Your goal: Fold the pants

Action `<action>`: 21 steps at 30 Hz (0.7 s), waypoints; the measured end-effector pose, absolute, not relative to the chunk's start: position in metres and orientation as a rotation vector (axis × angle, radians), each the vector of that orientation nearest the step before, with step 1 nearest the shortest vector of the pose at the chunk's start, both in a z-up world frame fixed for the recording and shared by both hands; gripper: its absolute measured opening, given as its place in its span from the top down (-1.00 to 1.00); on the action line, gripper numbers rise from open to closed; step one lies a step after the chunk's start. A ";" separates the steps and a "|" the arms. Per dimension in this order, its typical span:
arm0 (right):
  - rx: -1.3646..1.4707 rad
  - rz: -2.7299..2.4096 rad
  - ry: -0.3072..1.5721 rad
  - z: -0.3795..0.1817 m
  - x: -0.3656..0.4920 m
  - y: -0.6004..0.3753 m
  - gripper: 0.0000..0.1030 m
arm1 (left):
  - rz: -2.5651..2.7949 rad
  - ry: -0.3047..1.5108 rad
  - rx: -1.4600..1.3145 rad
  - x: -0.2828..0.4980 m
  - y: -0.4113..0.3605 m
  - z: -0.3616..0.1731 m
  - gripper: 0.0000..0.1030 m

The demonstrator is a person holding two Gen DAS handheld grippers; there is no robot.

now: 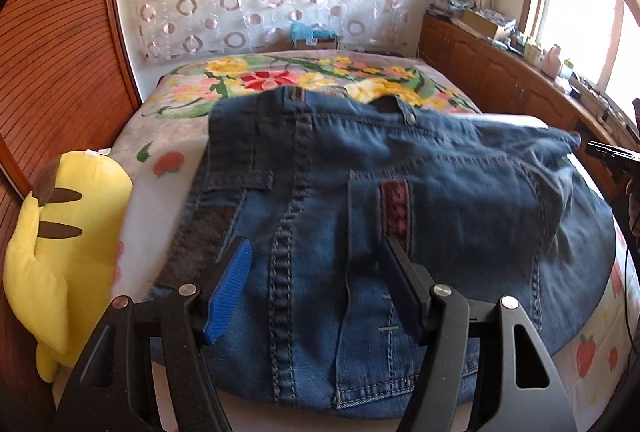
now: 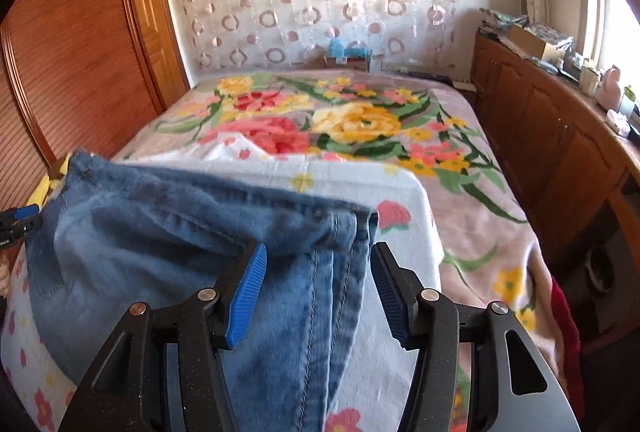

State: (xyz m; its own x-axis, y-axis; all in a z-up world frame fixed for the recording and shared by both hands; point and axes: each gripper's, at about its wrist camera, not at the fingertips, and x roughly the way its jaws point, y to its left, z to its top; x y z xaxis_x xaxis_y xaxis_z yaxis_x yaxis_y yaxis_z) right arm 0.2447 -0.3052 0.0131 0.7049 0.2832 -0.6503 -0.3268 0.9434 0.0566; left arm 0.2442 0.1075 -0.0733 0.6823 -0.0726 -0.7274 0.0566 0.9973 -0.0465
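Lying folded on the bed with the floral blanket [image 2: 460,152], the blue denim pants [image 1: 360,192] sit directly beneath both tools. The left hand-held gripper [image 1: 316,264] hangs released over the seat panel, its blue ribbed pad [image 1: 230,288] and black pad either side of a seam, neither pressing cloth. The right hand-held gripper [image 2: 316,272] is likewise released; a doubled hem edge of the pants lies between its spread pads, apparently untouched. A yellow plush toy [image 1: 60,232] rests well to the left of the left tool.

Assessment: the fold appears laid and let go. To finish well, each tool should press flat along its edge, aligning hems with the waistband ahead, without snagging the loose pocket flap.
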 end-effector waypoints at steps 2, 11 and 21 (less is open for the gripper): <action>-0.089 0.333 0.741 0.007 0.248 -0.302 -0.09 | -0.082 0.823 -0.025 0.245 0.107 -0.076 -0.31; -0.121 0.391 0.739 0.010 0.288 -0.286 -0.09 | -0.067 0.839 -0.017 0.248 0.109 -0.087 -0.31; -0.081 0.454 0.782 -0.002 0.316 -0.290 0.91 | -0.055 0.814 0.037 0.244 0.101 -0.091 -0.31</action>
State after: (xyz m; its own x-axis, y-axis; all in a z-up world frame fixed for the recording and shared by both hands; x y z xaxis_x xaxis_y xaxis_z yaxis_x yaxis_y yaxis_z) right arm 0.3162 -0.2902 -0.0018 0.6181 0.3651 -0.6962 -0.4239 0.9006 0.0960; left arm 0.2438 0.1011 -0.0910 0.6850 -0.0353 -0.7276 0.0635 0.9979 0.0113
